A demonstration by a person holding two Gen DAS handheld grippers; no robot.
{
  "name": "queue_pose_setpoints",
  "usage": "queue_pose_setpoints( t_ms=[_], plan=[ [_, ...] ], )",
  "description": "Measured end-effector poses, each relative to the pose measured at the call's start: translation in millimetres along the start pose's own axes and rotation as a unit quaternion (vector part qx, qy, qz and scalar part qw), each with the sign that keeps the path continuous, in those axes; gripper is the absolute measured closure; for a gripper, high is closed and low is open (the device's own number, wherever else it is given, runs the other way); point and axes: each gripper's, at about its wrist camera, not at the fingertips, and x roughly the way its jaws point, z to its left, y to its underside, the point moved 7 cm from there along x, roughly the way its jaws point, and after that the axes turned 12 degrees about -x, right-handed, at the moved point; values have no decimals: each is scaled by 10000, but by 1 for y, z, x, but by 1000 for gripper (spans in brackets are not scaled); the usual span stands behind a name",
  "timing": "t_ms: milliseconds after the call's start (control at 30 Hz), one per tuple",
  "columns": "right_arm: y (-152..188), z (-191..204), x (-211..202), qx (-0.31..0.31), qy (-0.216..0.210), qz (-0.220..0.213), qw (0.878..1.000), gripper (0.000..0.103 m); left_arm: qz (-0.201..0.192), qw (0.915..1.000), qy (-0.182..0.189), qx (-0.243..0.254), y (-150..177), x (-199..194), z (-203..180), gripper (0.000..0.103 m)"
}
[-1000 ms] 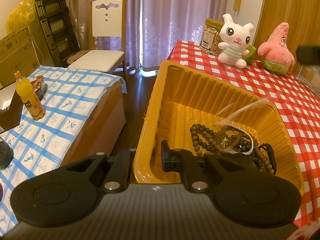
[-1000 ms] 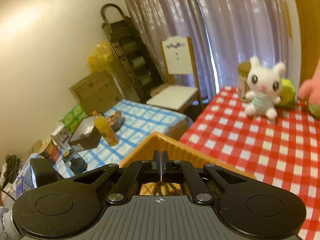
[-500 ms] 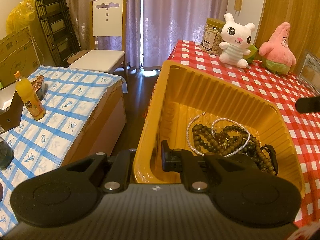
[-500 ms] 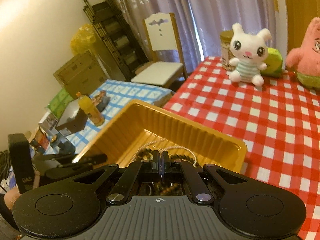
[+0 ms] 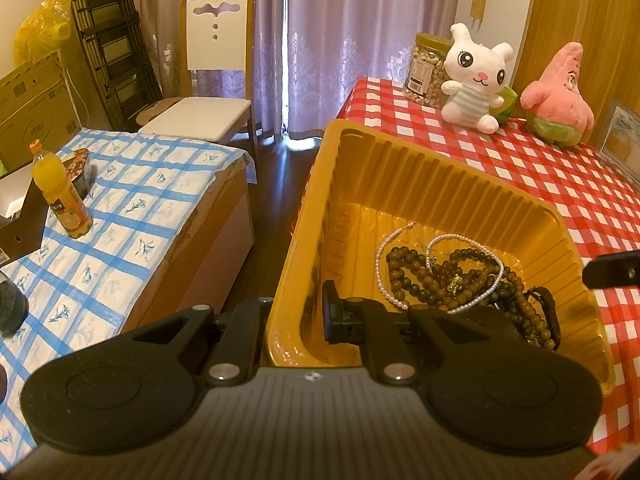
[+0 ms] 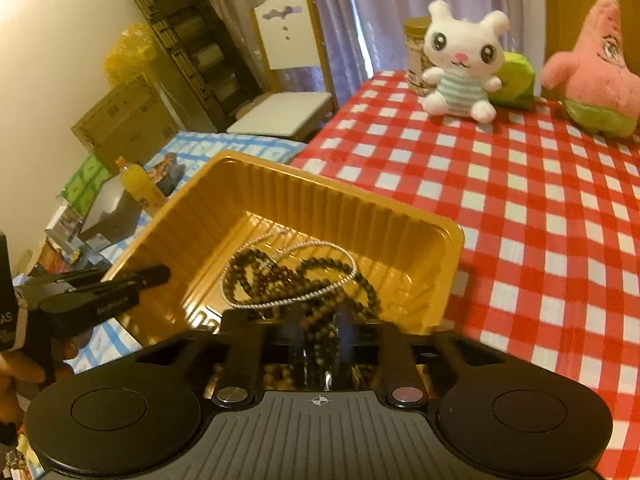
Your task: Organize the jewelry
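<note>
Inside the gold plastic tray (image 5: 440,184), limp bead strands (image 6: 296,280) lie tangled; left gripper (image 5: 296,316) pinches the tray wall, right gripper (image 6: 320,336) fingers have just opened, empty. Hook 1 loop.

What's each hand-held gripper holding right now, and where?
Left hand-held gripper clamps the yellow tray by its near wall. Right hand-held gripper, jaws just opened, holds nothing.

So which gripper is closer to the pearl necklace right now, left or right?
Right. The right gripper hangs open just above the jewelry pile, near the pearl necklace. The left gripper is clamped on the yellow tray wall, off to the side.
</note>
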Motion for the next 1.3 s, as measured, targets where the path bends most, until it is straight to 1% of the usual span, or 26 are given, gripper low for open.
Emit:
queue_pose_setpoints(
  t_ms=[33, 67, 233, 600, 800, 833, 867, 900, 933, 967, 1100, 1167, 1233, 1300],
  plan=[
    [1, -1, -1, 36, 28, -30, 10000, 51, 5, 10000, -4, 4, 1, 1, 1, 93],
    [3, -1, -3, 71, 38, -37, 10000, 50, 11, 10000, -8, 7, 1, 2, 1, 93],
    [10, -7, -7, 285, 188, 41, 9994, 49, 63, 10000, 10, 60, 2, 10, -2, 93],
    [26, -26, -23, 681, 699, 39, 9952, 49, 253, 9991, 276, 220, 8, 32, -22, 93],
    [35, -32, -31, 905, 932, -57, 9915, 45, 443, 9983, 339, 157, 12, 47, -17, 89],
    [37, -32, -32, 960, 961, -89, 9907, 44, 459, 9982, 345, 156, 12, 49, -16, 86],
    [39, -32, -34, 1009, 990, -124, 9899, 43, 470, 9981, 351, 179, 12, 49, -16, 79],
    [40, -32, -37, 1049, 1020, -157, 9891, 42, 465, 9980, 366, 223, 12, 49, -15, 75],
    [41, -32, -39, 1090, 1049, -195, 9883, 42, 445, 9980, 373, 256, 11, 48, -15, 64],
    [42, -31, -40, 1133, 1070, -239, 9875, 42, 431, 9980, 379, 267, 11, 48, -14, 58],
    [43, -28, -49, 1293, 1134, -443, 9841, 41, 515, 9976, 419, 191, 9, 44, -5, 53],
    [42, -26, -52, 1327, 1188, -521, 9826, 41, 576, 9976, 353, 156, 9, 42, 3, 44],
    [42, -23, -55, 1305, 1248, -490, 9823, 40, 583, 9979, 283, 75, 7, 38, 12, 42],
    [43, -20, -58, 1235, 1333, -472, 9822, 40, 639, 9974, 345, -2, 4, 30, 18, 41]
  ],
)
